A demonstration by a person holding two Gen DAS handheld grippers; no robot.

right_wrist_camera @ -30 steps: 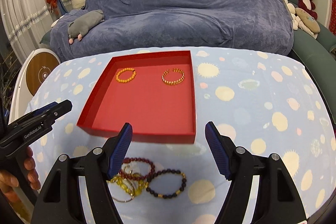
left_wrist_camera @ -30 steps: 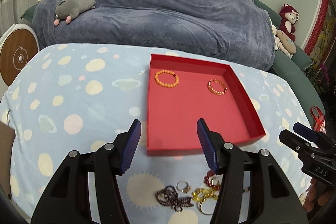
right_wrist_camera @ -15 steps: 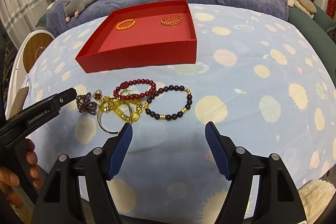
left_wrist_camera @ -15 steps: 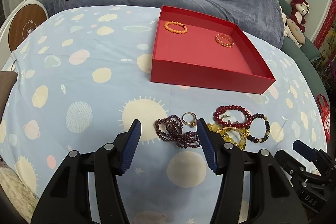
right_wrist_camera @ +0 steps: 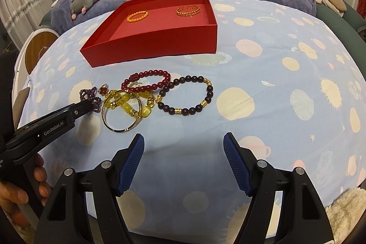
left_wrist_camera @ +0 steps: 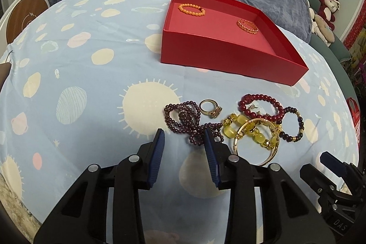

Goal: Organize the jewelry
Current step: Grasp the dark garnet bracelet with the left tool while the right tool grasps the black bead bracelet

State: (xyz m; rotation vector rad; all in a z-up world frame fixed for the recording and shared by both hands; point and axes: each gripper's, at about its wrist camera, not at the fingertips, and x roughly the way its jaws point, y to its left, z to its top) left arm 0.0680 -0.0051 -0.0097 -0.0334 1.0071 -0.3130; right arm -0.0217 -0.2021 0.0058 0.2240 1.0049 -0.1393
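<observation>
left gripper (left_wrist_camera: 183, 134): jaws closing, part open, purple bead strand (left_wrist_camera: 189, 122) at its 12–1 o'clock, nothing clamped | right gripper (right_wrist_camera: 184, 137): wide open, empty | loose jewelry pile (right_wrist_camera: 146, 95) on blue spotted cloth (right_wrist_camera: 274, 74), 6 o'clock of red tray (right_wrist_camera: 160, 45) | tray holds orange bead bracelet (right_wrist_camera: 137, 16), gold bangle (right_wrist_camera: 188, 10)

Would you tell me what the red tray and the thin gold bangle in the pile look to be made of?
The red tray looks like matte card or paperboard: flat thin walls, crisp folded corners, no shine. The thin gold bangle looks like polished metal, given its bright highlights and rigid hoop; whether solid or plated cannot be told.
</observation>
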